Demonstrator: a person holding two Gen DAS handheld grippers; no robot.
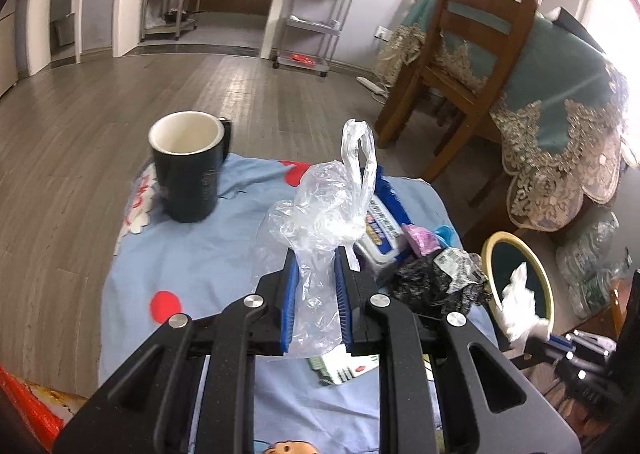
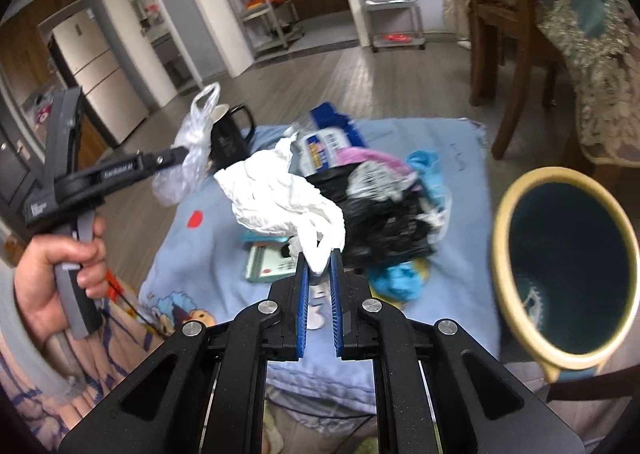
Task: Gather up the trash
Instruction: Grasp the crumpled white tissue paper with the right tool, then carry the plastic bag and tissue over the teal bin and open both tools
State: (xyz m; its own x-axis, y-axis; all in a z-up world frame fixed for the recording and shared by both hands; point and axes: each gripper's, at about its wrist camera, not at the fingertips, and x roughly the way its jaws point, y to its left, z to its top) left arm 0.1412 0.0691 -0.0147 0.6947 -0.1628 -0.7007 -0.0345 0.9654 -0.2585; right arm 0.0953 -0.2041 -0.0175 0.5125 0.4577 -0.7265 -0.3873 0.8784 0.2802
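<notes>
My left gripper (image 1: 316, 258) is shut on a clear plastic bag (image 1: 320, 210), which stands up between the blue pads; the same bag (image 2: 192, 150) shows in the right wrist view, held out at the left. My right gripper (image 2: 319, 256) is shut on crumpled white paper (image 2: 280, 198), lifted above the blue cloth (image 2: 200, 254). That paper (image 1: 520, 302) hangs in front of the round bin (image 1: 490, 254) in the left wrist view. The dark bin with a cream rim (image 2: 504, 214) stands at the right, open. A crumpled black bag (image 2: 384, 222) lies on the cloth behind the paper.
A dark mug (image 1: 188, 170) stands at the far left of the cloth. A blue-and-white wipes pack (image 1: 384, 226), pink and blue scraps (image 1: 420, 238) and a pale green card (image 2: 272, 266) lie around. A wooden chair (image 1: 472, 54) and a table draped in teal cloth (image 1: 560, 86) stand right. A hand (image 2: 56, 274) holds the left tool.
</notes>
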